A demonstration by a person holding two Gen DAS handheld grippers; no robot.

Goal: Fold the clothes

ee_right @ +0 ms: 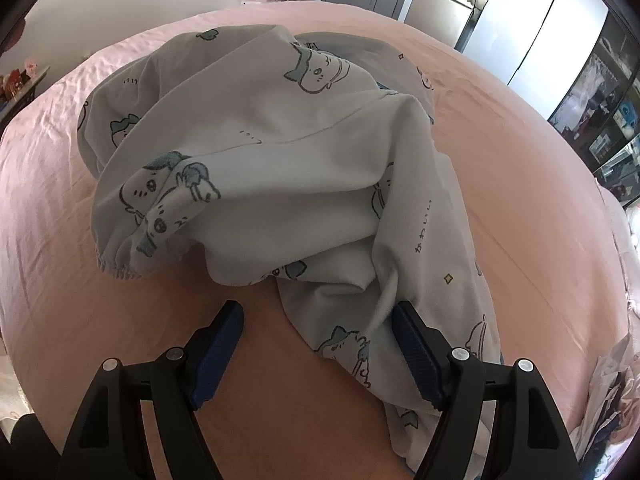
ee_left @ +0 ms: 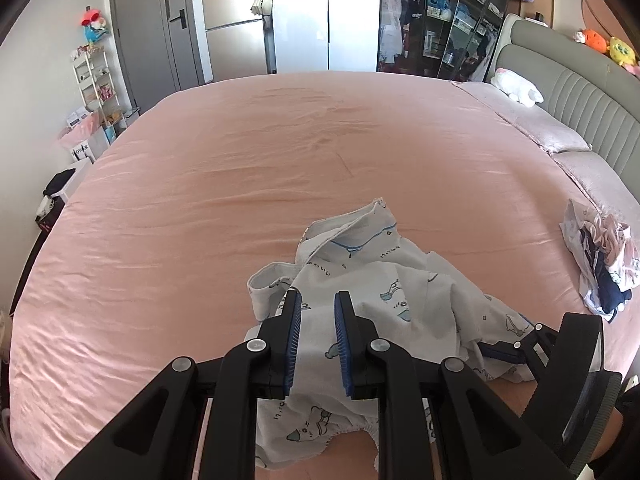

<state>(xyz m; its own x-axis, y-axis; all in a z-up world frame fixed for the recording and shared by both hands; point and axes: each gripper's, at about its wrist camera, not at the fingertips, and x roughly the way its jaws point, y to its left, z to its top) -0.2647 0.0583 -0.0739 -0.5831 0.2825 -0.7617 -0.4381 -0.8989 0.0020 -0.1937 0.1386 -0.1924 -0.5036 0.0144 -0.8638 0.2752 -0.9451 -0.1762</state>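
Note:
A white garment with blue cartoon prints (ee_left: 372, 292) lies crumpled on the pink bed (ee_left: 200, 208); it also shows in the right wrist view (ee_right: 280, 160). My left gripper (ee_left: 318, 300) is partly open, jaws a narrow gap apart, right above the crumpled cloth, with fabric showing between and below the pads. My right gripper (ee_right: 318, 312) is wide open at the garment's near edge; fabric lies against its right pad (ee_right: 416, 344), the left pad over bare sheet. The right gripper also shows in the left wrist view (ee_left: 496, 350), low at the cloth's right side.
A second pile of clothes (ee_left: 600, 264) lies at the bed's right side, near grey-pink pillows (ee_left: 560, 136) and the padded headboard (ee_left: 580, 76). A white plush (ee_left: 516, 88) sits by the headboard. Beyond the bed are a fridge (ee_left: 236, 28), wardrobe and shelf.

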